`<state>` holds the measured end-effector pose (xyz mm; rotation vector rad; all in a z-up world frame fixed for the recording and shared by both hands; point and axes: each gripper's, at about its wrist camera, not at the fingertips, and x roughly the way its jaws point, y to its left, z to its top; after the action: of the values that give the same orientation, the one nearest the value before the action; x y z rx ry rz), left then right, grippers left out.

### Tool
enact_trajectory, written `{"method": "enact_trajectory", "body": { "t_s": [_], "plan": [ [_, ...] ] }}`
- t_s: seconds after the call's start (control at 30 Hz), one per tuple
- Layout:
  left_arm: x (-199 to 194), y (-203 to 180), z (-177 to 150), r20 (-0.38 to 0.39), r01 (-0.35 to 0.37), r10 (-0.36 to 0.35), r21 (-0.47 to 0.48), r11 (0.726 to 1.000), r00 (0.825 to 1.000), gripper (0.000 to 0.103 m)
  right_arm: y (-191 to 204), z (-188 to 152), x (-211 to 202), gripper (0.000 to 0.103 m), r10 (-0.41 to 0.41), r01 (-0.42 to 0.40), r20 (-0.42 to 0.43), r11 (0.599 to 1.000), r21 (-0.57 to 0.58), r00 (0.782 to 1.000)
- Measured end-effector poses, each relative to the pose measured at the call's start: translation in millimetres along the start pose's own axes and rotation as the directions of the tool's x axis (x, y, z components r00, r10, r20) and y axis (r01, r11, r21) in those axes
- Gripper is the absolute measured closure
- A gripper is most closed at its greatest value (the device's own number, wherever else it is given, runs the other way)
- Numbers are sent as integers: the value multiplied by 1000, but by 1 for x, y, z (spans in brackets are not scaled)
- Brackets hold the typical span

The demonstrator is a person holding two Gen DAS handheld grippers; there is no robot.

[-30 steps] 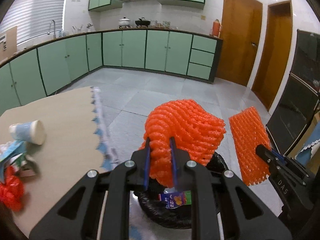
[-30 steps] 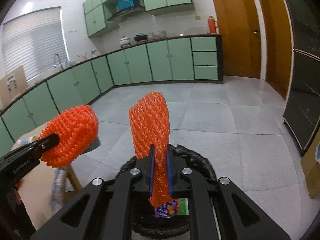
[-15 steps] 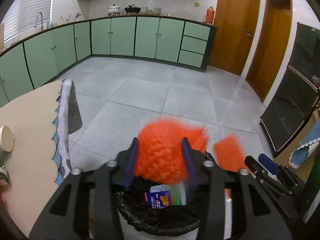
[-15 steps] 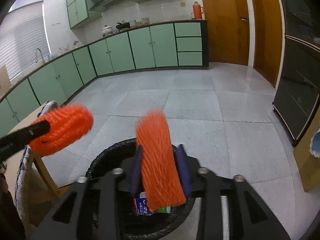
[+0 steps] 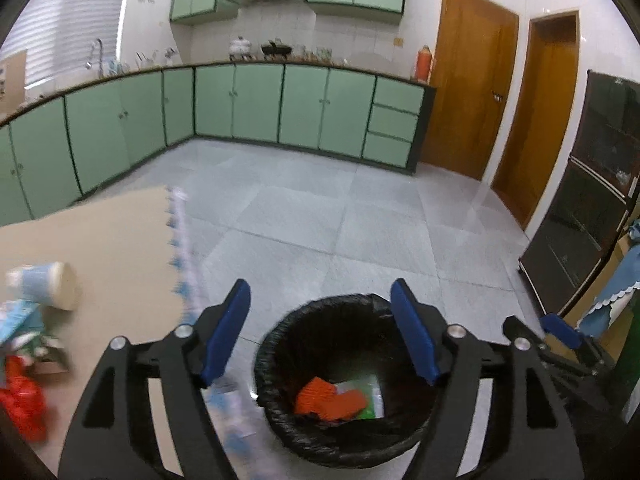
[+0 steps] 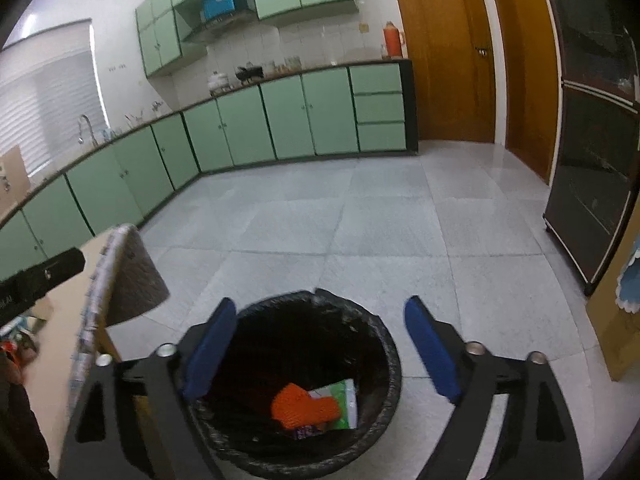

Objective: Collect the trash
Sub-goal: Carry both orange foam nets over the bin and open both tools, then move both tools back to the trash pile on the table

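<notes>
A black-lined trash bin stands on the floor beside the table; it also shows in the right wrist view. Orange foam netting lies inside it on a green packet; the same netting shows in the right wrist view. My left gripper is open and empty above the bin. My right gripper is open and empty above the bin too. On the table lie a paper cup, wrappers and red netting.
The table's scalloped cloth edge hangs just left of the bin. Green kitchen cabinets line the far walls. A dark cabinet stands at the right. The right gripper's fingertip shows at the right of the left wrist view.
Both grippers opened and let go of their orange foam netting, which dropped into the bin. Both grippers have lifted and tilted back up.
</notes>
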<state>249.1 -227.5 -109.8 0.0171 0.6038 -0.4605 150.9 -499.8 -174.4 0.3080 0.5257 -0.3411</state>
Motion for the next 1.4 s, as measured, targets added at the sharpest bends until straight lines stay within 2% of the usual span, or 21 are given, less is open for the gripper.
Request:
{"method": "enact_trajectory", "body": {
  "t_s": [0.1, 0.17, 0.3, 0.43, 0.57, 0.67, 0.77, 0.9, 1.1, 1.23, 1.4],
  "plan": [
    [-36, 25, -5, 55, -47, 48, -5, 999, 997, 24, 27, -2, -21, 9, 51, -50, 33, 999, -21, 998],
    [-59, 45, -10, 84, -104, 105, -15, 994, 991, 23, 51, -4, -33, 8, 90, -87, 51, 995, -53, 995],
    [-95, 85, -23, 107, -220, 222, -28, 975, 969, 23, 100, -7, -46, 8, 171, -164, 64, 981, -105, 983],
    [-127, 129, -37, 112, -339, 343, -61, 939, 932, 23, 159, -15, -52, 8, 256, -242, 62, 954, -176, 965],
    [-157, 169, -45, 115, -418, 432, -124, 900, 895, 23, 209, -29, -57, 8, 332, -313, 47, 921, -230, 942],
    [-179, 196, -50, 110, -469, 488, -164, 868, 866, 23, 239, -38, -60, 8, 368, -349, 28, 902, -255, 930],
    [-198, 224, -59, 97, -527, 551, -195, 827, 829, 23, 270, -49, -63, 9, 399, -380, 10, 882, -278, 917],
    [-219, 257, -72, 74, -577, 606, -234, 783, 792, 23, 311, -64, -66, 9, 432, -416, -16, 856, -308, 902],
    [-236, 294, -80, 49, -603, 639, -285, 745, 767, 23, 367, -79, -69, 9, 467, -457, -57, 821, -342, 882],
    [-245, 318, -90, 39, -612, 649, -297, 733, 760, 23, 399, -89, -61, 9, 446, -444, -84, 819, -364, 891],
    [-249, 333, -96, 23, -609, 649, -320, 725, 760, 23, 426, -103, -48, 10, 377, -391, -119, 826, -405, 919]
  ]
}}
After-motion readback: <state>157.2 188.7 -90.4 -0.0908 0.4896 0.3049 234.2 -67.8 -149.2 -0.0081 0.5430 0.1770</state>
